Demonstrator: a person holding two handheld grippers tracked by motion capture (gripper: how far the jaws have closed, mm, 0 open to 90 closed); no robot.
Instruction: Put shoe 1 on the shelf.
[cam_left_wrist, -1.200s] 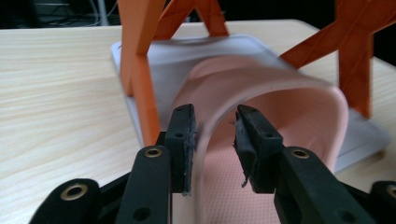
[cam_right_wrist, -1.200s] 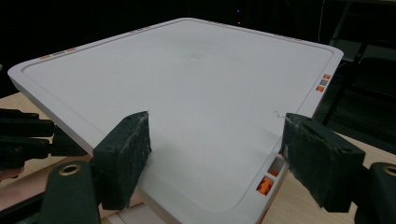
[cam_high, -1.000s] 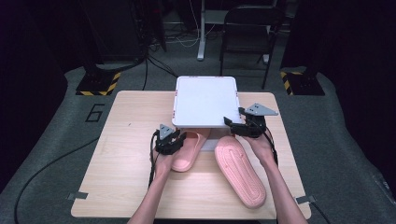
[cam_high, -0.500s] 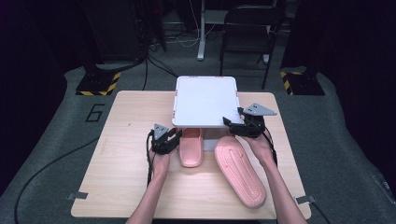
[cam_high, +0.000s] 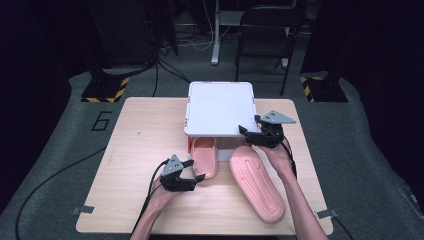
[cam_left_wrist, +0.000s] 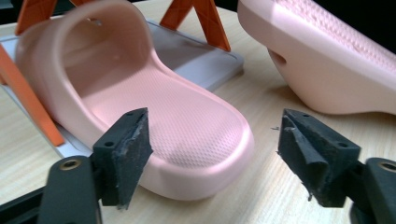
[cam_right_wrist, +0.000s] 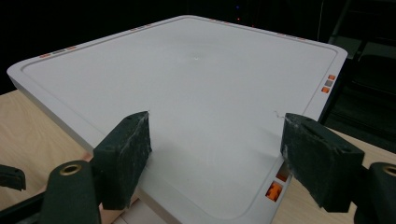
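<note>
A pink slipper (cam_high: 204, 156) lies upright with its toe end under a white-topped rack (cam_high: 220, 106), resting on the rack's grey lower shelf (cam_left_wrist: 201, 60) between orange legs (cam_left_wrist: 208, 23). My left gripper (cam_high: 194, 178) sits at its heel; the jaws have just been opening and stand open, and the slipper's heel (cam_left_wrist: 187, 135) lies between them untouched. A second pink slipper (cam_high: 257, 184) lies sole up to the right, also in the left gripper view (cam_left_wrist: 327, 56). My right gripper (cam_high: 248, 134) hovers open over the near right corner of the rack's top (cam_right_wrist: 187, 88).
The rack stands at the back middle of the wooden table (cam_high: 135, 145). A black chair (cam_high: 265, 30) and dark stands are on the floor behind the table. Cables trail from both grippers toward the near edge.
The left gripper swung the slipper from a slant to straight, toe under the rack, then let go and drew back toward the near edge. The right gripper stayed put.
</note>
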